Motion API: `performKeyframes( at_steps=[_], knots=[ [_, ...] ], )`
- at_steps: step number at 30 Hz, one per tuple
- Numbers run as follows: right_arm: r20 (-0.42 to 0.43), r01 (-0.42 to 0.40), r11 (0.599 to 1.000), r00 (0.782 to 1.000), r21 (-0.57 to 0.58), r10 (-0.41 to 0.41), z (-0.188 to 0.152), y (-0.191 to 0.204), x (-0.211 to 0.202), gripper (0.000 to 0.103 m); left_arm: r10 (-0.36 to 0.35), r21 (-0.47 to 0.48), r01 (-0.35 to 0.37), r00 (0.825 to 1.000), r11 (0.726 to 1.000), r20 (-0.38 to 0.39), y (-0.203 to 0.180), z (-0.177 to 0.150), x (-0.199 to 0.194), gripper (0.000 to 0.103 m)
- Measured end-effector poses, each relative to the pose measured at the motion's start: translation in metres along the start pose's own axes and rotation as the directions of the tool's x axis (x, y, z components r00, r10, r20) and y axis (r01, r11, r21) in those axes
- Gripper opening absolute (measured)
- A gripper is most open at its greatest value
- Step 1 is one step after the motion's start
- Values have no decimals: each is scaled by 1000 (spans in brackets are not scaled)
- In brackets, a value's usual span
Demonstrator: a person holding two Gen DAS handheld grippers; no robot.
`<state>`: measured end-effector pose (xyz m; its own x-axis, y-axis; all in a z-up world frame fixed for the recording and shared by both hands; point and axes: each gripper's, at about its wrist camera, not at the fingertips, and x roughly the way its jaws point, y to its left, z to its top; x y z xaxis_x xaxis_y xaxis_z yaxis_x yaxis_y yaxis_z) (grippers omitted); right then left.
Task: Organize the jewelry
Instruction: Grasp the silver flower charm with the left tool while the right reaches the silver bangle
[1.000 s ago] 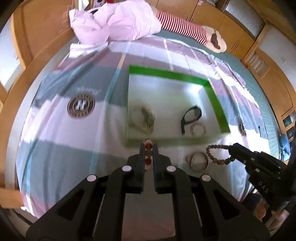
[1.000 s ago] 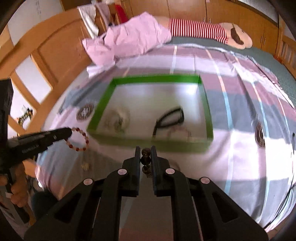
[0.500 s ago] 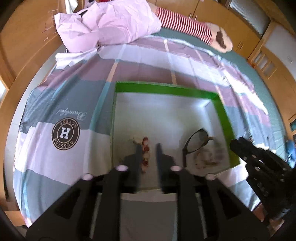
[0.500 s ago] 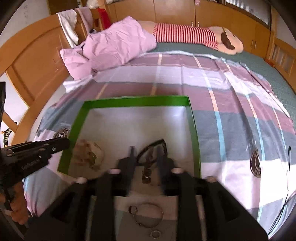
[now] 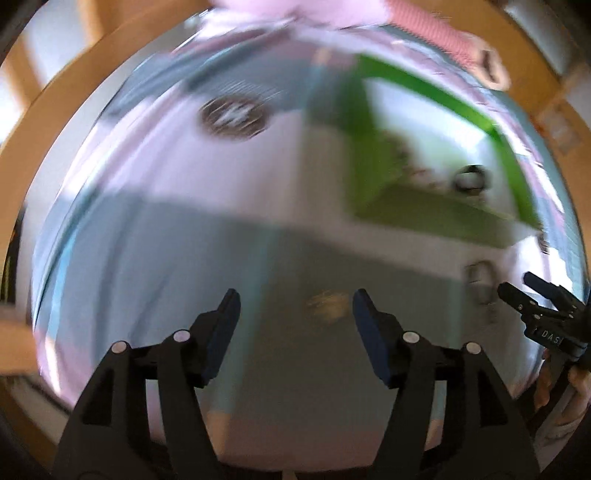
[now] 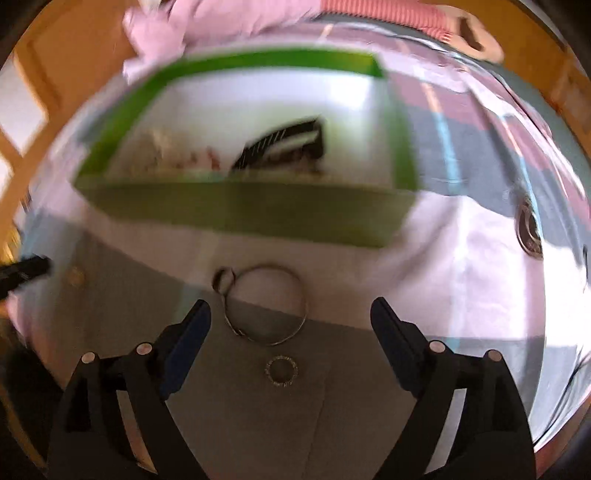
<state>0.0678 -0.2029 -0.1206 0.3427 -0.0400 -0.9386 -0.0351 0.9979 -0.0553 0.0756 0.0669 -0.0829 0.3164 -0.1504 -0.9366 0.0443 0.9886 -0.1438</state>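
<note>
A tray (image 6: 236, 218) sits on the bed (image 6: 461, 266), with a pillow (image 6: 207, 22) behind it. Inside the tray, glasses (image 6: 284, 146) lie right of a blurred heap of beads (image 6: 184, 157). Before the tray, on the bed, a bangle (image 6: 266, 304) lies with a small ring (image 6: 222, 277) touching its left edge and another ring (image 6: 281, 370) just nearer.

My left hand-held gripper (image 5: 295, 306) has its jaws spread wide with nothing between them, angled downward. My right hand-held gripper (image 6: 290, 314) is spread just as wide and holds nothing. In the left view the right one shows at the far right edge, with my hand (image 5: 565, 391) gripping its handle.
</note>
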Motion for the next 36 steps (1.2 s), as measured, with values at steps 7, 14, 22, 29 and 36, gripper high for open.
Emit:
performKeyframes(
  at_steps=[7, 14, 22, 29, 36],
  knots=[
    [-17, -37, 998, 999, 47, 38, -6, 12, 15, 70, -14, 24, 14, 1000, 1000, -17, -9, -17, 9, 69],
    [11, -44, 999, 999, -15, 44, -29, 25, 2, 51, 91, 114, -93, 996, 989, 23, -48, -7, 30, 54],
    [26, -94, 996, 995, 7, 94, -36, 28, -10, 16, 82, 103, -84, 996, 991, 23, -52, -20, 33, 22],
    [21, -78, 997, 997, 16, 77, -36, 27, -18, 54, 47, 145, -50, 999, 988, 23, -60, -36, 23, 22],
    [33, -13, 1000, 999, 23, 12, -20, 20, -3, 80, 54, 144, -54, 999, 988, 8, -58, -40, 28, 22]
  ],
)
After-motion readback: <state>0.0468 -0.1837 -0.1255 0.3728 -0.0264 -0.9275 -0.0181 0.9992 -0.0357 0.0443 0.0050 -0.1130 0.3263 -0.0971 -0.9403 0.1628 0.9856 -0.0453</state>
